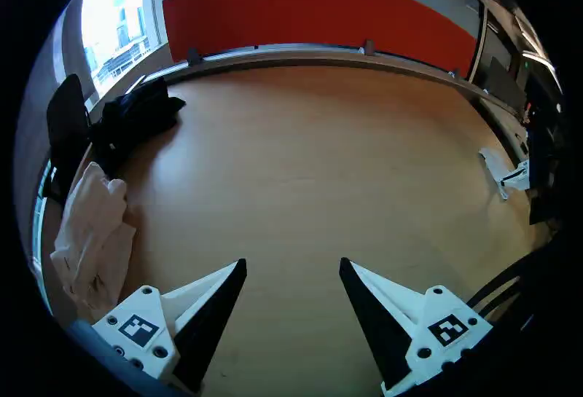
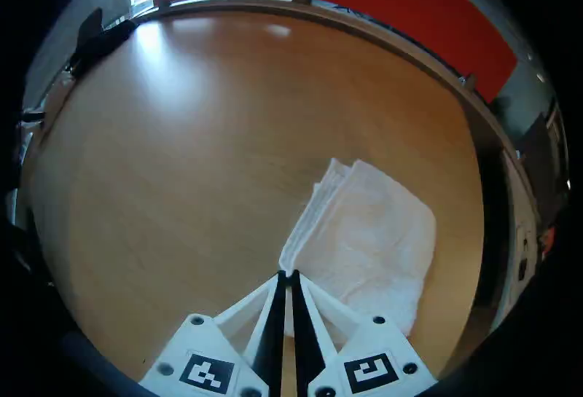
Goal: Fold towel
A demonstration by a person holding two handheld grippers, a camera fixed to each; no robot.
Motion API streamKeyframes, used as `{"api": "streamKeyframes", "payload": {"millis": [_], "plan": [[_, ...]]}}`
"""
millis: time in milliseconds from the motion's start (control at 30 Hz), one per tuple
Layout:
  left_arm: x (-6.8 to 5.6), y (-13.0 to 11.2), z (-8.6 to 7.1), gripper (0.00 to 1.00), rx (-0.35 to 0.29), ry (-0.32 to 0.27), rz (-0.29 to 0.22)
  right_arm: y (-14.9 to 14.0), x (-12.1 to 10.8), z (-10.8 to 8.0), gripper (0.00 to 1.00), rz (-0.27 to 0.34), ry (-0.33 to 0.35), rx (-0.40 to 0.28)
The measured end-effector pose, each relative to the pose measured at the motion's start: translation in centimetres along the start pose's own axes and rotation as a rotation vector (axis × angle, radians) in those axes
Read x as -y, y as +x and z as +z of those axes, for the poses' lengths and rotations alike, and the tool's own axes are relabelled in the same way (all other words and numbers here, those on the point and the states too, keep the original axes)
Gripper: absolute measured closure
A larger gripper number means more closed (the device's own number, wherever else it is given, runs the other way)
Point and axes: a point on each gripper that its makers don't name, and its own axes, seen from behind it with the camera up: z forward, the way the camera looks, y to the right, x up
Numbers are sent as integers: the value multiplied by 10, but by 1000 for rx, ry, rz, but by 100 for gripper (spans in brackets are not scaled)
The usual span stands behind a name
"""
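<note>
Daylight comes from a window (image 1: 116,33) at the upper left of the left gripper view, blown out to near white, and lays a pale sheen on the far table (image 2: 167,40) in the right gripper view; elsewhere the light is soft and even, with faint shadows. Both views are sharp at the centre, but the fisheye bends the table edge into an arc, and the rims darken and smear. The towel (image 2: 364,244) seems slightly overexposed, its weave mostly washed out.
</note>
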Motion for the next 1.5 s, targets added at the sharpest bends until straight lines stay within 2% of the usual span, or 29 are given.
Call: {"api": "streamKeyframes", "payload": {"millis": [267,533,767,833,967,1167,1500], "plan": [[0,1,0,6,-3,0,4,3,0,-8,94,6,12,-16],[0,2,0,6,-5,0,3,-4,1,-15,94,-20,25,-2],[-1,2,0,6,-6,-2,8,-8,0,-13,88,-8,18,9],[-1,2,0,6,-6,-2,8,-8,0,-14,78,-3,18,10],[0,2,-1,6,-7,-1,5,-9,1,-15,37,-3,18,7],[2,3,-1,6,-9,0,4,-8,2,-19,6,5,18,-5],[2,6,-1,5,-14,-2,0,-4,5,-25,2,55,19,-33]]}}
